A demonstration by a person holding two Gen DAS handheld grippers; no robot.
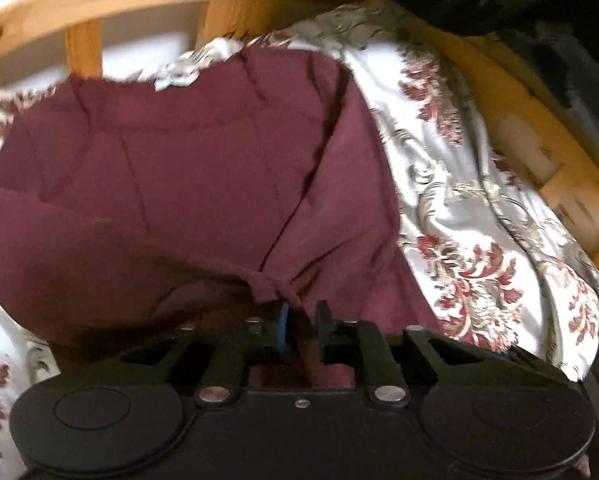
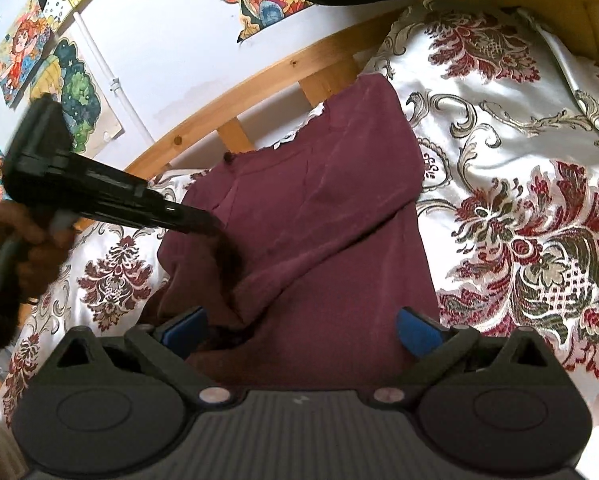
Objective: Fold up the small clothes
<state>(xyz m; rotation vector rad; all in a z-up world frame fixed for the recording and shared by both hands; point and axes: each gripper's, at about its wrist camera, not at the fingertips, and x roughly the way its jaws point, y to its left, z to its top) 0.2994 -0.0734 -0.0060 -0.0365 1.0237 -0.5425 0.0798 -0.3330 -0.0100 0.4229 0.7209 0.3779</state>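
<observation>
Right wrist view: our right gripper [image 2: 301, 326] hangs wide open above the folded maroon knit garment [image 2: 319, 216] on the floral satin bedspread [image 2: 519, 200]; at nine o'clock, our left gripper [image 1: 301, 314] stands slightly parted, pads off the cloth edge.

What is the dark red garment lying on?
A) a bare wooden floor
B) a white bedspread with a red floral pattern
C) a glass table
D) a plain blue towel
B: the maroon garment is spread on a shiny white floral bedspread, with a wooden bed frame behind it.
</observation>
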